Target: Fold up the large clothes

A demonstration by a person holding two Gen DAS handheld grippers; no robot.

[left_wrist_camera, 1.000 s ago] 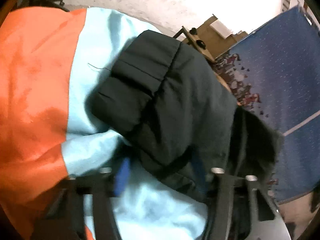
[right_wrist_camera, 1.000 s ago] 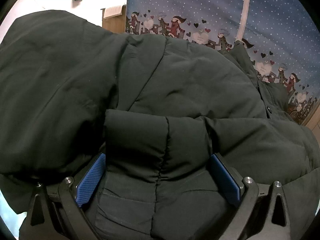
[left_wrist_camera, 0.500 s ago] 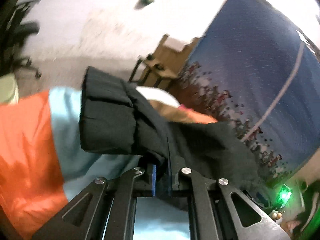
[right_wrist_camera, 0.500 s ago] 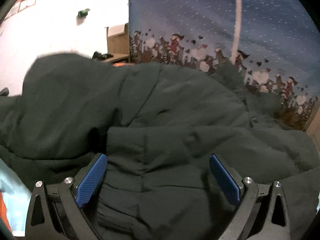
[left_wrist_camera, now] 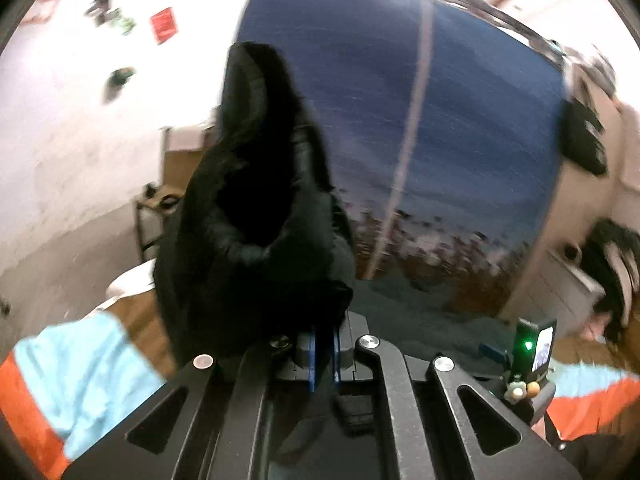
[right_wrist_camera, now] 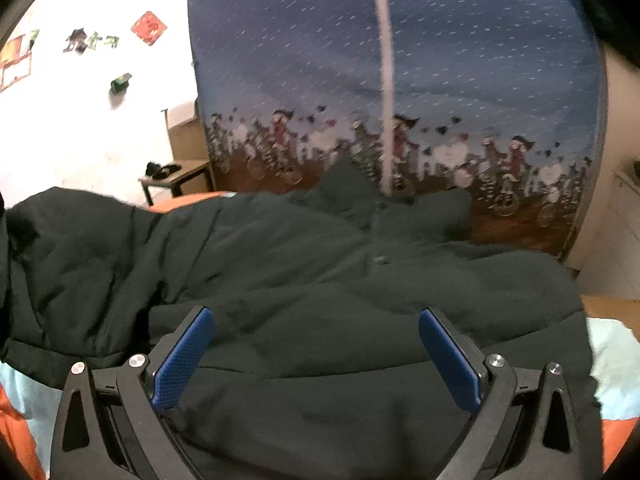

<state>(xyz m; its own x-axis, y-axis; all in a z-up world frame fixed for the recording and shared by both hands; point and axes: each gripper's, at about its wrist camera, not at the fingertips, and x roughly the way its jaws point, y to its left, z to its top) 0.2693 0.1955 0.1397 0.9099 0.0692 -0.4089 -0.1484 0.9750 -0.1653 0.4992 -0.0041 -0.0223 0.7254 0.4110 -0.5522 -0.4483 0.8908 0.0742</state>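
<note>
A large dark padded jacket [right_wrist_camera: 320,260] lies spread on an orange and light-blue bedspread [right_wrist_camera: 612,360]. My left gripper [left_wrist_camera: 324,344] is shut on one sleeve [left_wrist_camera: 256,200], pinching a fold of cloth between its blue pads [left_wrist_camera: 311,356]. The sleeve stands up in the air in front of the camera, its cuff uppermost. My right gripper [right_wrist_camera: 316,344] hovers over the near part of the jacket body, jaws wide open, blue pads [right_wrist_camera: 184,356] clear of the cloth.
A blue printed curtain [right_wrist_camera: 400,60] with a white pole rises behind the bed. A small wooden table [right_wrist_camera: 176,176] and a brown box stand by the white wall at left. A device with a green light [left_wrist_camera: 532,352] sits right of my left gripper.
My left gripper closed on the sleeve, rolled and lifted it high off the bedspread. My right gripper rose and drew back over the jacket, staying open.
</note>
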